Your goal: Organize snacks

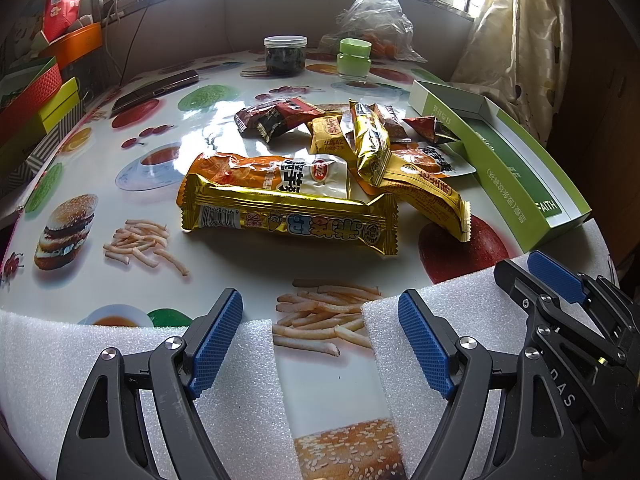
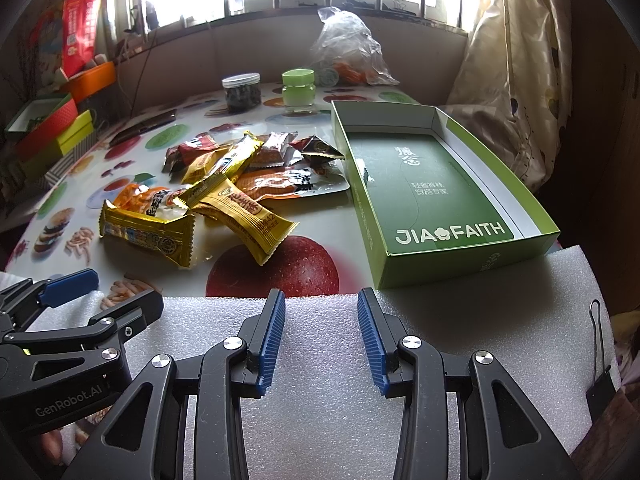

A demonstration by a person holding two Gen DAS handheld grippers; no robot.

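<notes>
A pile of snack packets (image 1: 320, 168) lies mid-table: gold bars, orange-white packs and dark red packets; it also shows in the right wrist view (image 2: 240, 184). The nearest gold bar (image 1: 288, 216) lies crosswise in front. An open green box (image 2: 432, 192) with nothing in it stands right of the pile, also in the left wrist view (image 1: 512, 160). My left gripper (image 1: 320, 320) is open and empty over the near table edge, short of the pile. My right gripper (image 2: 321, 320) is open and empty above white foam, just before the box's near end; it also shows in the left wrist view (image 1: 532, 276).
White foam sheets (image 2: 360, 360) cover the near table edge. A dark jar (image 1: 285, 56), a green-lidded jar (image 1: 354, 60), a plastic bag (image 1: 376, 20) and a phone (image 1: 156, 90) sit at the back. Coloured boxes (image 1: 36, 108) are stacked at left. A curtain (image 2: 520, 80) hangs at right.
</notes>
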